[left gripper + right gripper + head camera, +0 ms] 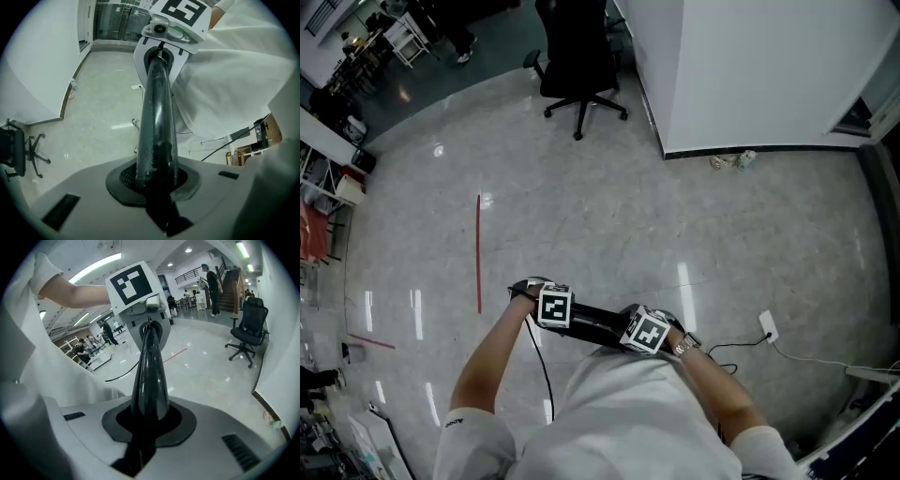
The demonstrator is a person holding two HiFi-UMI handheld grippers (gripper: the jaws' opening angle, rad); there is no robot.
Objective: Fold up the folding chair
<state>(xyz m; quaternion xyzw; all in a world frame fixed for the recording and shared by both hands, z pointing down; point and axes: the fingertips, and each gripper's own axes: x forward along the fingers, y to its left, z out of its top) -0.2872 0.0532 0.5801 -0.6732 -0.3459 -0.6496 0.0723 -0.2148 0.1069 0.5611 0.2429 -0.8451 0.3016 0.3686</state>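
Of the folding chair I see only a glossy black bar (595, 323), held level just in front of the person's white shirt; the rest is hidden beneath the arms and body. My left gripper (555, 309) is shut on the bar's left end, my right gripper (645, 331) on its right end. In the left gripper view the bar (157, 117) runs from my closed jaws (157, 180) up to the right gripper (169, 33). In the right gripper view the same bar (149, 376) leads from my jaws (147, 420) to the left gripper (143, 310).
A black office chair (577, 66) stands ahead beside a white partition (750, 75). A red tape line (478, 253) marks the shiny floor at the left. A white plug and cable (767, 326) lie to the right. People stand far back (212, 282).
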